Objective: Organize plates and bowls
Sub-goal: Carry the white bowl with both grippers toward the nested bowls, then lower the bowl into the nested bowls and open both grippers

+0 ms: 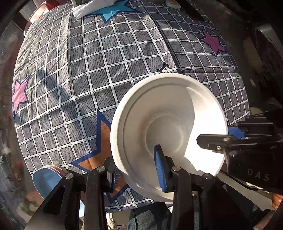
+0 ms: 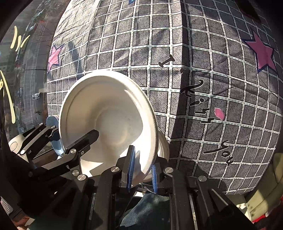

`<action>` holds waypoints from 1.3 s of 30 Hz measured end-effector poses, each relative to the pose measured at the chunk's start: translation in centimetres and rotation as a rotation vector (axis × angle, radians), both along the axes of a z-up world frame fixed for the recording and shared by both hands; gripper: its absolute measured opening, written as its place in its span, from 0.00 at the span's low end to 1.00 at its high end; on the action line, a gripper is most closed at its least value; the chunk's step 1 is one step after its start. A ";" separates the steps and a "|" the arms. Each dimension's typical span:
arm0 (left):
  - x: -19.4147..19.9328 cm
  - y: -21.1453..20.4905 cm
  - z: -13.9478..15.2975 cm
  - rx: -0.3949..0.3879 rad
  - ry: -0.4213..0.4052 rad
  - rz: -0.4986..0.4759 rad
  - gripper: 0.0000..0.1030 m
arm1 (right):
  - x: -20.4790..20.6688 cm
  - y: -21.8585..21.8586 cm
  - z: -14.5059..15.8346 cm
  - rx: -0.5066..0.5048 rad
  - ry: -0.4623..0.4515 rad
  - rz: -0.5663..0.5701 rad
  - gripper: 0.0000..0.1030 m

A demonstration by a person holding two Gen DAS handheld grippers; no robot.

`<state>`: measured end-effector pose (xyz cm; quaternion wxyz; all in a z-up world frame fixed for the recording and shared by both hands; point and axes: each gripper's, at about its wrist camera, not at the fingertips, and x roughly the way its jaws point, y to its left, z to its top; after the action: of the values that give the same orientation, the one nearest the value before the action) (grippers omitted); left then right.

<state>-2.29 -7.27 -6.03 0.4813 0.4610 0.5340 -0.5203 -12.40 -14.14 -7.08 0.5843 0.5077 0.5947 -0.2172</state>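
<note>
A white bowl (image 1: 164,109) with a wide flat rim hangs tilted over the near edge of the table, held by both grippers. My left gripper (image 1: 137,159) is shut on its near wall, one blue pad (image 1: 160,169) inside and the other outside. The right gripper (image 1: 219,134) comes in from the right onto the rim. In the right wrist view my right gripper (image 2: 143,159) pinches the near rim of the bowl (image 2: 106,106), and the left gripper (image 2: 75,130) straddles the rim at the left. A stack of plates with a blue one on top (image 1: 47,175) sits at the table's near left corner.
A grey checked cloth with coloured stars (image 1: 106,79) covers the table. A folded white towel (image 1: 88,8) lies at the far edge, with reddish dishes (image 1: 37,14) at the far left corner. A person's jeans-clad legs (image 1: 146,219) show below the near edge.
</note>
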 end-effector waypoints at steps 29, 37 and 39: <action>3.5 2.9 -1.1 0.009 -0.029 0.041 1.00 | -6.7 1.0 2.3 -0.192 0.121 -0.125 0.99; 4.1 3.1 -0.9 0.023 -0.038 0.062 1.00 | -8.9 0.6 2.1 -0.184 0.172 -0.181 0.99; 3.7 3.1 -1.0 0.027 -0.041 0.061 1.00 | -8.6 1.1 1.8 -0.169 0.172 -0.176 0.99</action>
<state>1.38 -4.20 -7.06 0.5015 0.4617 0.5447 -0.4885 -21.03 -13.04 -5.28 0.5504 0.4865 0.5753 -0.3596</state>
